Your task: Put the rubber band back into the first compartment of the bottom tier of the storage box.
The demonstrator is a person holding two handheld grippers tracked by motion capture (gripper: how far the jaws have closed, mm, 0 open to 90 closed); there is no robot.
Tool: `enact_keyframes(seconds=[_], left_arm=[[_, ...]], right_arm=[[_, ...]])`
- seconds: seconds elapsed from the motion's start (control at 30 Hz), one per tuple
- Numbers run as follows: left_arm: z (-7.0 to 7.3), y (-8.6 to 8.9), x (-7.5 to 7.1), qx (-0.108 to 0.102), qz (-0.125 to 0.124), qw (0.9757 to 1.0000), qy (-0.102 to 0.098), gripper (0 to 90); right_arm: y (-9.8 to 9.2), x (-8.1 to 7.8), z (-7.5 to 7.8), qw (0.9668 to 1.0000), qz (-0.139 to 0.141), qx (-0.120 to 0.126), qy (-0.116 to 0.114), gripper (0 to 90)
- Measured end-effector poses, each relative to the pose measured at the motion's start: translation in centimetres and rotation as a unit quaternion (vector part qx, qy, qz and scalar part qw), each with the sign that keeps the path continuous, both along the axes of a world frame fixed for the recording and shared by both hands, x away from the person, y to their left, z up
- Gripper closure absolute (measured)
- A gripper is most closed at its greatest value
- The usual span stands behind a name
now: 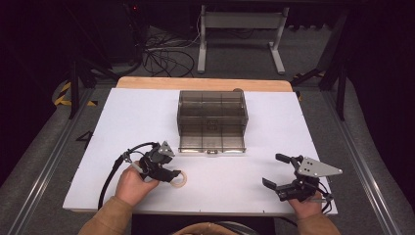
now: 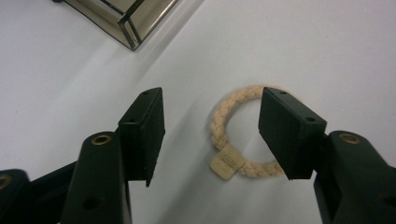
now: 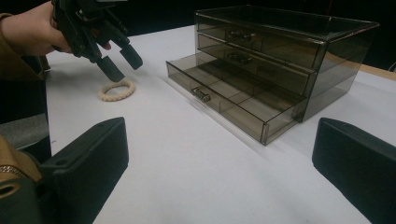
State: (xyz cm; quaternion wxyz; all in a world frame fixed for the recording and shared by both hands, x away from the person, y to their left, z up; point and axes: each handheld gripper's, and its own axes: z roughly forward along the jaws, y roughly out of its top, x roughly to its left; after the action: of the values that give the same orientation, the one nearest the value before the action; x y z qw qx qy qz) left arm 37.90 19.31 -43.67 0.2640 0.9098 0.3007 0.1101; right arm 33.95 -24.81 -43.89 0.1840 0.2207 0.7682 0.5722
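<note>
A cream braided rope ring [image 2: 224,128] with a small tag lies flat on the white table [image 1: 147,117]. My left gripper [image 1: 175,175] hovers just above it, open, one jaw over the ring's edge and the other beside it. The ring [image 1: 179,179] lies at the front left of the table, and the ring [image 3: 116,90] sits under the left gripper [image 3: 119,62] in the right gripper view. A smoky clear drawer box [image 1: 212,120] stands mid-table with its bottom drawer [image 3: 229,106] pulled out. My right gripper [image 1: 278,171] is open at the front right, holding nothing.
The wooden table edge [image 1: 200,83] runs behind the drawer box. A grey stand [image 1: 240,34] and cables [image 1: 164,58] lie on the floor beyond. The person's hands [image 1: 132,186] enter from the bottom.
</note>
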Motion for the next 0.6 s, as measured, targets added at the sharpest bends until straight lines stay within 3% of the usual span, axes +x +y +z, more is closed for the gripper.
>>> enact_keyframes(seconds=[0.37, 0.6], left_arm=[[-0.50, -0.50, -0.07, 0.016, -0.010, 0.9998, 0.005, 48.6], [-0.45, -0.47, -0.10, 0.011, -0.015, 0.9998, 0.002, 56.5]], right_arm=[[0.02, -0.01, -0.03, 1.0000, 0.001, 0.000, 0.002, 4.2], [0.00, -0.01, -0.03, 1.0000, 0.002, 0.000, 0.003, 4.2]])
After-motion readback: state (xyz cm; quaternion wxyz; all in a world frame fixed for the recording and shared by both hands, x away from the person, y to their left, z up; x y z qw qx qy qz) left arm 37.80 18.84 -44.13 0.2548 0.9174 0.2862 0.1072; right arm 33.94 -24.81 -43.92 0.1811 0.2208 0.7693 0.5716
